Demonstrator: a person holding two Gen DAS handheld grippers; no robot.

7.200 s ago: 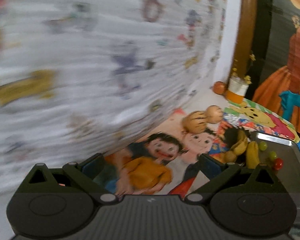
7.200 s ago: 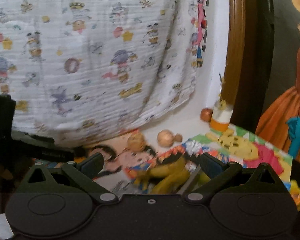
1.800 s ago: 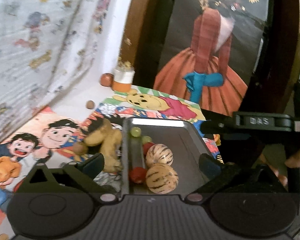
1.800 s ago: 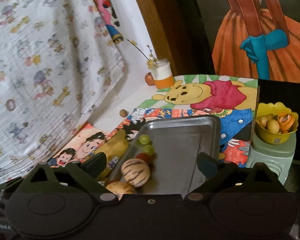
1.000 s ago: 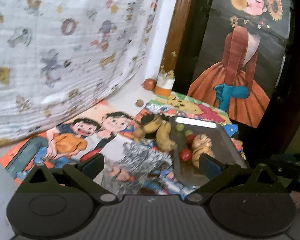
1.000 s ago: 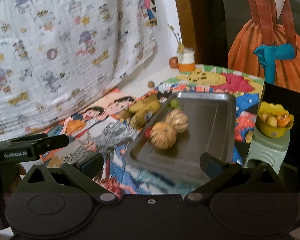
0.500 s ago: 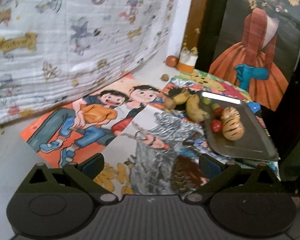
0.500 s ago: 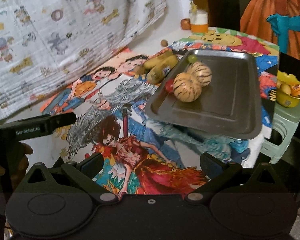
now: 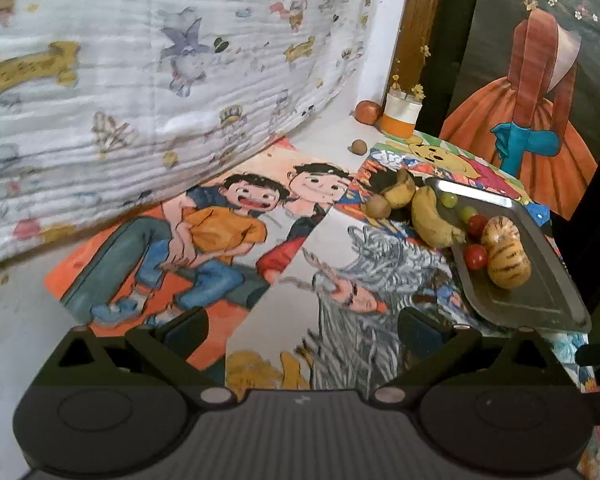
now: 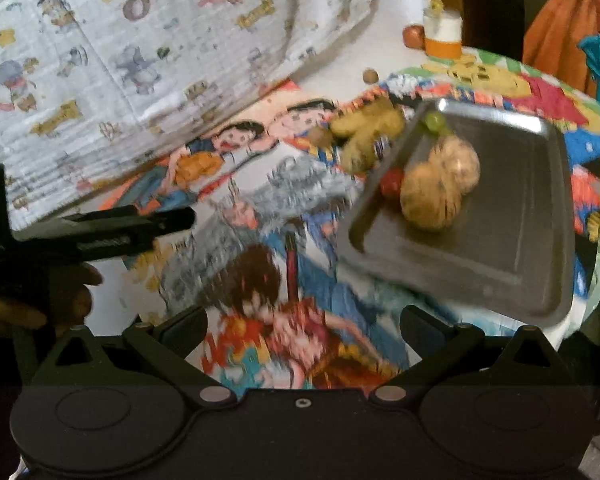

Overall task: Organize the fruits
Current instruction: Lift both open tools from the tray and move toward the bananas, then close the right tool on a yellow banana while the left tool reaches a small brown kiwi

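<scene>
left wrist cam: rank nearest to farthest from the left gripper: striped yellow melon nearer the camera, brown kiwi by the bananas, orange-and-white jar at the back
From the open left gripper:
1. Striped yellow melon, front one on the metal tray, right.
2. Brown kiwi, off the tray, beside the bananas, mid-table.
3. Orange-and-white jar, back by the wall.

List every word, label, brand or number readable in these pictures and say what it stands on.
Left gripper, white lettering along its side: too blurred to read.
Orange and white jar: no lettering visible.
Posters under the metal tray: pictures only, no legible words.

Two striped melons (image 10: 440, 184) touching on the metal tray (image 10: 500, 240), blurred
</scene>
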